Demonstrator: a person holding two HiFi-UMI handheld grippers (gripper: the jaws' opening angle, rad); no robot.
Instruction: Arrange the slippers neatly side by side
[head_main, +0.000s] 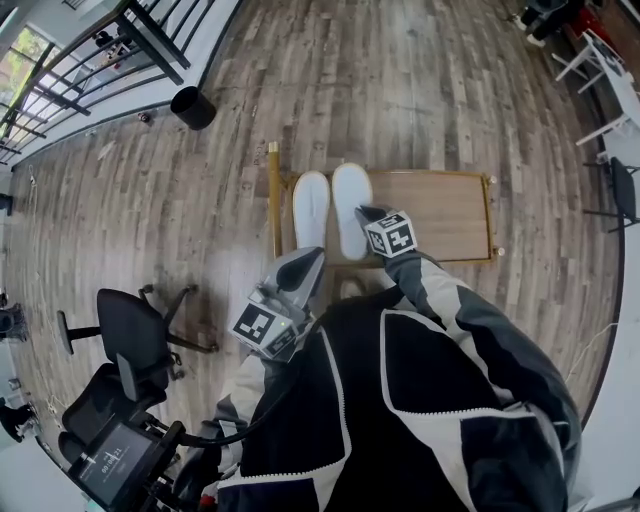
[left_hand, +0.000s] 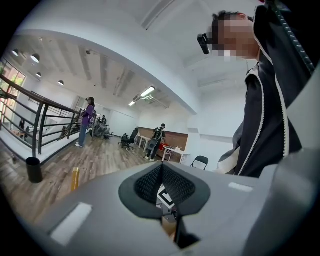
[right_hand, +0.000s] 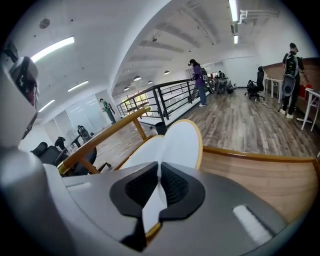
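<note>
Jacket: black with grey panels (head_main: 400, 400), filling the bottom of the head view, closest to the lens.
Left gripper: (head_main: 308, 262) held in front of the chest, short of the stand and pointing roughly level; in its own view (left_hand: 161, 172) the two pads are pressed together with nothing between them, and only a slit shows below them.
Right gripper: (head_main: 362, 212) reaches down to the near end of one slipper, its marker cube (head_main: 390, 235) facing up; in its own view (right_hand: 159, 170) the pads are pinching a thin white edge with a tan trim.
Held slipper: white (head_main: 351, 200) (right_hand: 182, 142), lying toe away from the person and gripped at its heel end; the heel may be slightly off the board, but the gripper covers that spot.
Other slipper: white (head_main: 310, 205) (right_hand: 142, 152), just beside the held one on its left, parallel, toe the same way, a narrow gap between them.
Wooden stand: low, brown (head_main: 440, 205), with brass-coloured corner posts; both slippers sit at its left end, next to the side rail (head_main: 273, 200).
Floor: grey-brown planks (head_main: 400, 80).
Bin: black, round (head_main: 192, 107), well away towards the railing.
Office chairs: black (head_main: 135, 330), at lower left.
</note>
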